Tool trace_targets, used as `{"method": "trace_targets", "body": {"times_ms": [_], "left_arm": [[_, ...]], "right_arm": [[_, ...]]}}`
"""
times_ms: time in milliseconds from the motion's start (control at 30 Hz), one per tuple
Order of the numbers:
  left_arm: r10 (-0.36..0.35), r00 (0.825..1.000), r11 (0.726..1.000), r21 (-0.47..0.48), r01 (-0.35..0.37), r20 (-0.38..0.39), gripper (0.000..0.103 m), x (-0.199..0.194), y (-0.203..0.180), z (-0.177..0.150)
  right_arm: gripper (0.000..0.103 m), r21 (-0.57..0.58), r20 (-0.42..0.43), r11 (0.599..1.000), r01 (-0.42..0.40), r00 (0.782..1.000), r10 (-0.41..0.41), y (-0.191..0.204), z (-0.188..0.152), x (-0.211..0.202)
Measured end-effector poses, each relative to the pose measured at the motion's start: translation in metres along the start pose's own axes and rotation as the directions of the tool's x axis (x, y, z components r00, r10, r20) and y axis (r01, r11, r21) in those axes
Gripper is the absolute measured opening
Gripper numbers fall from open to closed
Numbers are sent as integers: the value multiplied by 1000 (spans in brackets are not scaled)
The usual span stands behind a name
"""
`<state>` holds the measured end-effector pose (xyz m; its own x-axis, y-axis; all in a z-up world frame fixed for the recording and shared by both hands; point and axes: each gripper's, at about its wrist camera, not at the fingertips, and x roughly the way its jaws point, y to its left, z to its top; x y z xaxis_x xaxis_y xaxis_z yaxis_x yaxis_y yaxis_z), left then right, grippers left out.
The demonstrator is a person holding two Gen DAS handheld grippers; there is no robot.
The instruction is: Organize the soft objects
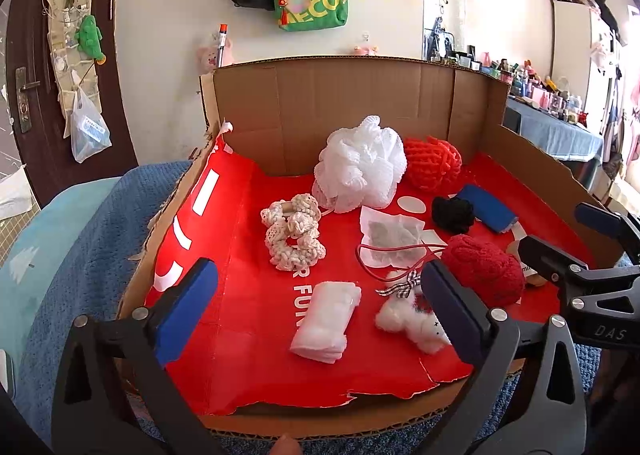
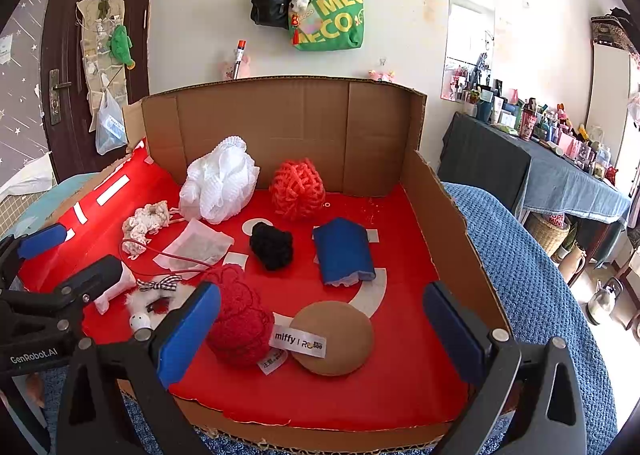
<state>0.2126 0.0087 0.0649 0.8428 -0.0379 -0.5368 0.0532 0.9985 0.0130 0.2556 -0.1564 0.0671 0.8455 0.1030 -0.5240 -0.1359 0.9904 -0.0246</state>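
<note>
An open cardboard box [image 1: 320, 111] with a red liner holds the soft things. My left gripper [image 1: 320, 315] is open over its front edge, a folded white cloth [image 1: 326, 321] lying between its fingers. A white plush with a checked bow [image 1: 412, 315] touches the right finger. Farther in are cream crochet scrunchies [image 1: 294, 231], a white mesh puff [image 1: 362, 163], a red net ball [image 1: 434, 161], a black scrunchie [image 1: 454, 213], a blue cloth [image 1: 488, 207] and a red knitted piece [image 1: 486, 269]. My right gripper [image 2: 322, 329] is open above a brown round pad [image 2: 332, 335] with a label.
A clear sachet with a red cord [image 2: 198, 245] lies mid-box. The box rests on a blue blanket [image 2: 540, 275]. Its cardboard walls [image 2: 452, 239] rise at back and right. Bags [image 2: 328, 11] hang on the wall behind. A cluttered table [image 2: 560, 159] stands to the right.
</note>
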Motion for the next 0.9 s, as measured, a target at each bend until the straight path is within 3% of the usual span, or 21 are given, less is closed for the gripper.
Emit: {"method": "trace_targets", "body": {"times_ms": [667, 900], "left_arm": [[-1, 1000, 1000, 1, 1, -1, 103, 0, 0, 0], [-8, 1000, 1000, -12, 8, 24, 103, -18, 3, 2]], "right_arm": [[103, 2, 1, 1000, -2, 1000, 2, 0, 0, 0], [103, 25, 53, 999, -29, 998, 27, 0, 3, -24]]}}
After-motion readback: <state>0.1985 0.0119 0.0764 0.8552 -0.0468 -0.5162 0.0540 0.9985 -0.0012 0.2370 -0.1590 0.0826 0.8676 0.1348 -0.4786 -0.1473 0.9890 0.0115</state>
